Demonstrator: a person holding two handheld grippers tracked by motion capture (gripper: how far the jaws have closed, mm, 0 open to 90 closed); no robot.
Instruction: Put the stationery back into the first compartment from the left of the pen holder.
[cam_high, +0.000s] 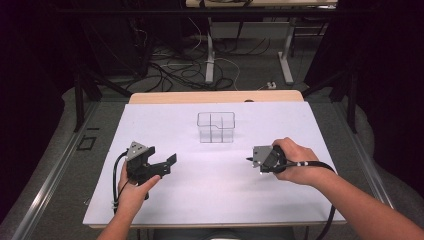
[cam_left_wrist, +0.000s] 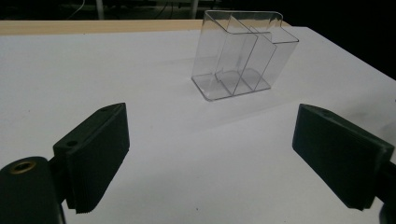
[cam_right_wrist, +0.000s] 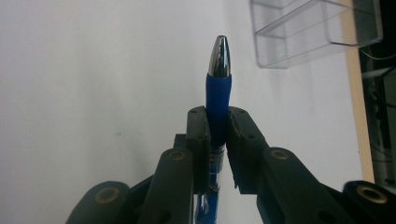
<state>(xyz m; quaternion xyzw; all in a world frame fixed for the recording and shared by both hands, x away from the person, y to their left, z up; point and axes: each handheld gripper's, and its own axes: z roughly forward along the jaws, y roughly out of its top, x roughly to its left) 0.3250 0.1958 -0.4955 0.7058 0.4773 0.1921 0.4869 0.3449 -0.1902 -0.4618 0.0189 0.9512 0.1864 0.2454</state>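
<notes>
A clear plastic organiser (cam_high: 216, 127) with several compartments stands upright on the white table top, towards the back middle; it also appears as the organiser (cam_left_wrist: 243, 53) and the organiser (cam_right_wrist: 317, 30). My right gripper (cam_right_wrist: 217, 123) is shut on a blue pen (cam_right_wrist: 218, 88) with a silver tip that pokes out beyond the jaws. In the high view the right gripper (cam_high: 252, 160) is held above the table at the right, pointing left. My left gripper (cam_high: 167, 162) is at the left, open; its jaws stand wide apart with nothing between them, and the organiser lies beyond the left gripper (cam_left_wrist: 210, 158).
The white table top (cam_high: 165, 125) has a wooden strip along its far edge (cam_high: 215, 96). Beyond it are table legs and cables on the floor (cam_high: 200, 70). A metal rail (cam_high: 55, 170) runs along the left side.
</notes>
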